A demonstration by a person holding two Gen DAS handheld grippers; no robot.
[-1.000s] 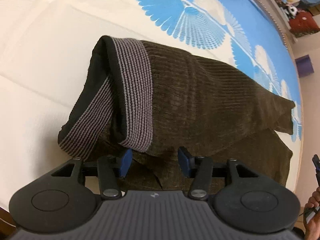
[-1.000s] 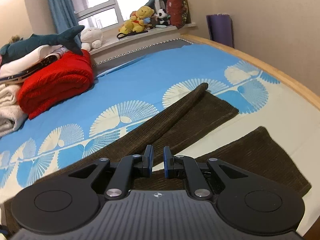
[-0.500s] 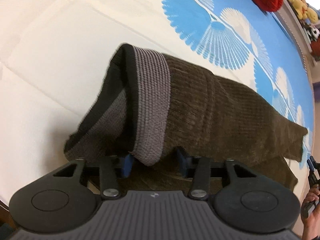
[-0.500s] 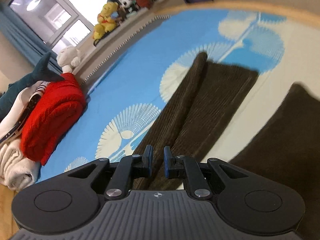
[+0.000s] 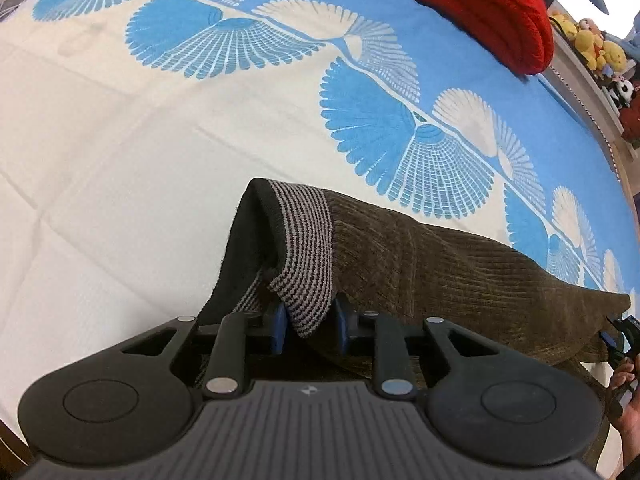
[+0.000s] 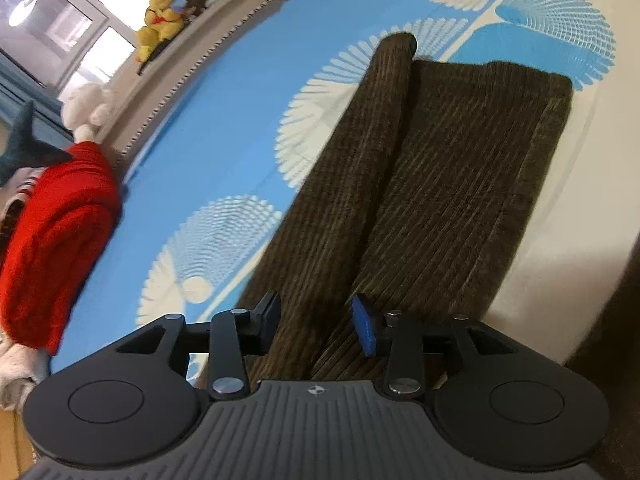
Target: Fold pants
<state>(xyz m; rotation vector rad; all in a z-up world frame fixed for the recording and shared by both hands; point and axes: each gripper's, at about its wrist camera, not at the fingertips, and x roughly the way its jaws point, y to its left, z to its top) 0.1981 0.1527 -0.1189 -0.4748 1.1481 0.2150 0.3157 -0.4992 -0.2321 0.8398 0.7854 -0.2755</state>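
We judge the fold to be at its very start: the pants (image 5: pixel 440 264) lie spread on the bed (image 5: pixel 100 160), the two legs apart from one another, and no fold looks finished. Ahead lies laying one leg on the other, then doubling the length.

Our left gripper (image 5: pixel 310 326) has the striped waistband (image 5: pixel 308 248) between its jaws, which are closing on it; the blue pads sit right at the band on both sides, so we take it as gripped, with the waist end lifted into a hump. Our right gripper (image 6: pixel 316 322) hangs over one pant leg (image 6: pixel 440 184), its jaws opening to a middling gap, with cloth below them but nothing pinched.

The pants are dark brown ribbed corduroy with a grey-and-black striped elastic waist. The leg under the right gripper has one long edge rolled over lengthwise, making a ridge down to its cuff. The fabric looks thick and limp. A red knitted bundle (image 6: pixel 56 240) sits well apart.
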